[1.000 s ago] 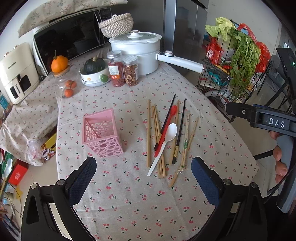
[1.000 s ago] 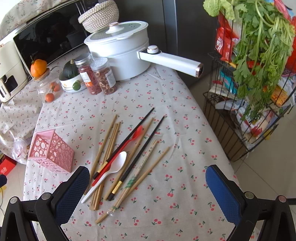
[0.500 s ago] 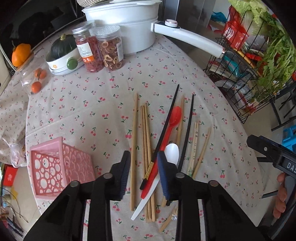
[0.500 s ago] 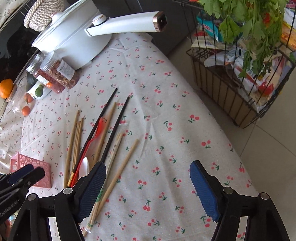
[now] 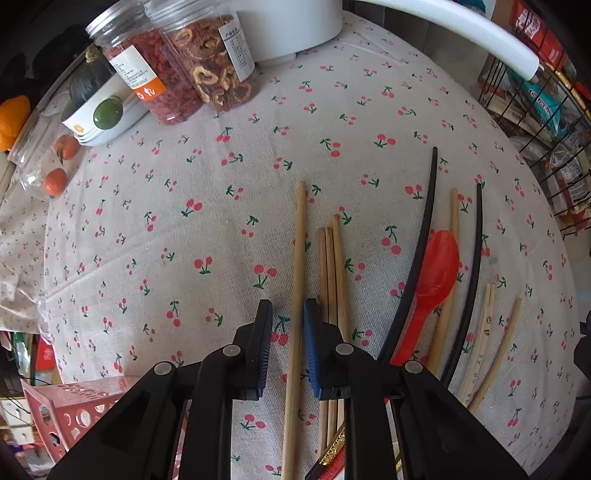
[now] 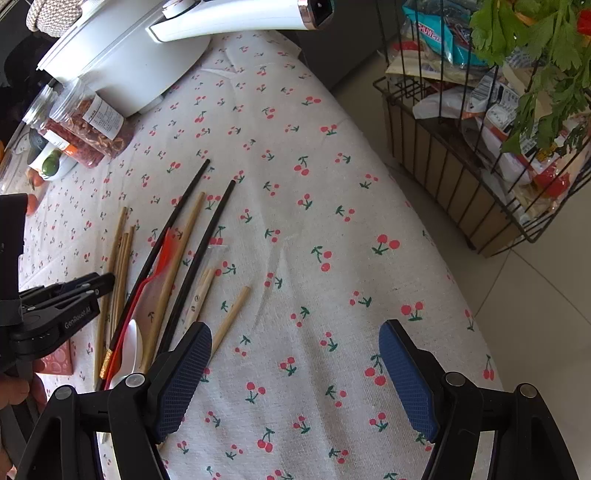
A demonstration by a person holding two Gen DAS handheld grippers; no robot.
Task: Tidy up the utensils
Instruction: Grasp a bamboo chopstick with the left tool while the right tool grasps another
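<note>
A home kitchen — ahead of my left tongs stand food jars (image 5: 192, 70) and a white pot (image 5: 295, 26); right, a grocery rack (image 6: 480, 155).

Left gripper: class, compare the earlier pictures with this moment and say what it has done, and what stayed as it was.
The left gripper came down from above the table to the utensils, and its fingers narrowed from wide open until they straddle one wooden chopstick, with small gaps still showing. The right gripper moved nearer the tablecloth but stayed wide open and empty. The red spoon and other chopsticks lie unchanged.
</note>
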